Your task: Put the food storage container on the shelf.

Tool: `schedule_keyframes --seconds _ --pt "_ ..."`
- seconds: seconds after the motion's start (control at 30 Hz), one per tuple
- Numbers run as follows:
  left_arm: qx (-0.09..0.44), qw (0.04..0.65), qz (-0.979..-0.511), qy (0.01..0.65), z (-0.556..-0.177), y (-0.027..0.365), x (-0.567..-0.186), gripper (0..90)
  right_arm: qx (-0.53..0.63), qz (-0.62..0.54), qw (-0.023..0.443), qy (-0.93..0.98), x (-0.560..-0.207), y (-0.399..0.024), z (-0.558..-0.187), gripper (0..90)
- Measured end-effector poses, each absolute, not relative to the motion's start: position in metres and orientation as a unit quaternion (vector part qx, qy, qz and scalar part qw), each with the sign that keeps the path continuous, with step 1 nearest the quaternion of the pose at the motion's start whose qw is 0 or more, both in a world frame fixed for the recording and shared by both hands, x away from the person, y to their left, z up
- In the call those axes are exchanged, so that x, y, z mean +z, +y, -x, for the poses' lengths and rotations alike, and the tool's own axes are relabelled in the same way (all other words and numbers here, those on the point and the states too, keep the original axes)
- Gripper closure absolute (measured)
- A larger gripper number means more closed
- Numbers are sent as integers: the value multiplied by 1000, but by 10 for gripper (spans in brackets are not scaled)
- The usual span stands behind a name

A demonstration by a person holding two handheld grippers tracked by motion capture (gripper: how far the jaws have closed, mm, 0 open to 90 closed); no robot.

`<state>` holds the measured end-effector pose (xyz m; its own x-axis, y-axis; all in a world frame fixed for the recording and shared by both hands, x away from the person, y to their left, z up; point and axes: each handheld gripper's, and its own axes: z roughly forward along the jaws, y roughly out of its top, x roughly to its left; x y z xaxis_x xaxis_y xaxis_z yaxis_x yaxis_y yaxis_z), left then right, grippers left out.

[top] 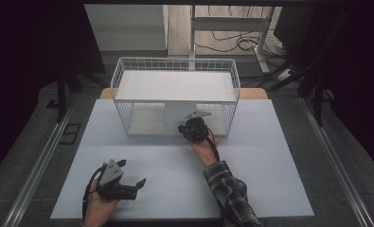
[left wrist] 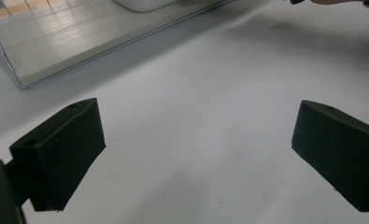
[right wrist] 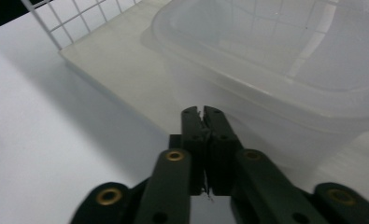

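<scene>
A white wire rack (top: 175, 64) stands at the far middle of the table, with a white board across its top. Under that board, on the rack's floor (right wrist: 112, 60), sits a clear plastic container (right wrist: 275, 60), seen as a pale block (top: 176, 113) from above. My right gripper (top: 187, 125) is at the rack's open front, just short of the container. Its jaws (right wrist: 202, 113) are shut together with nothing between them. Near the front left of the table, my left gripper (top: 133, 172) rests low with its jaws (left wrist: 196, 140) wide open and empty.
The pale blue table top (top: 175, 184) lies bare between the two hands. The rack's floor edge (left wrist: 79, 60) is ahead of the left gripper. A white desk frame (top: 232, 23) and cables stand on the floor behind. Dark curtains flank both sides.
</scene>
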<state>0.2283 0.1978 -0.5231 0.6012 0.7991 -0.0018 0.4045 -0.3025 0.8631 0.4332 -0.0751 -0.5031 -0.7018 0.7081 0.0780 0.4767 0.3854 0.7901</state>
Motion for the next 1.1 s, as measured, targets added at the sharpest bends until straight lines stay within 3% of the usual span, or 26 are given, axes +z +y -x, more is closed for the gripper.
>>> schedule_keyframes --seconds 0.17,0.2,0.23,0.3,0.83,1.1 --pt "216 454 -772 389 -228 200 -523 19 430 -361 126 818 -497 -81 -426 617" --pt "216 454 -772 389 -228 200 -523 19 430 -361 126 818 -497 -81 -426 617" --pt "213 456 -772 389 -228 200 -523 21 426 -359 125 821 -496 -83 -423 534" --pt "209 454 -774 389 -229 199 -523 45 423 -355 118 825 -495 -85 -420 468" --pt "184 464 -781 375 -232 198 -527 73 431 -331 133 829 -488 -110 -391 224" --pt "178 451 -781 394 -233 199 -524 46 433 -327 123 831 -487 -116 -377 119"
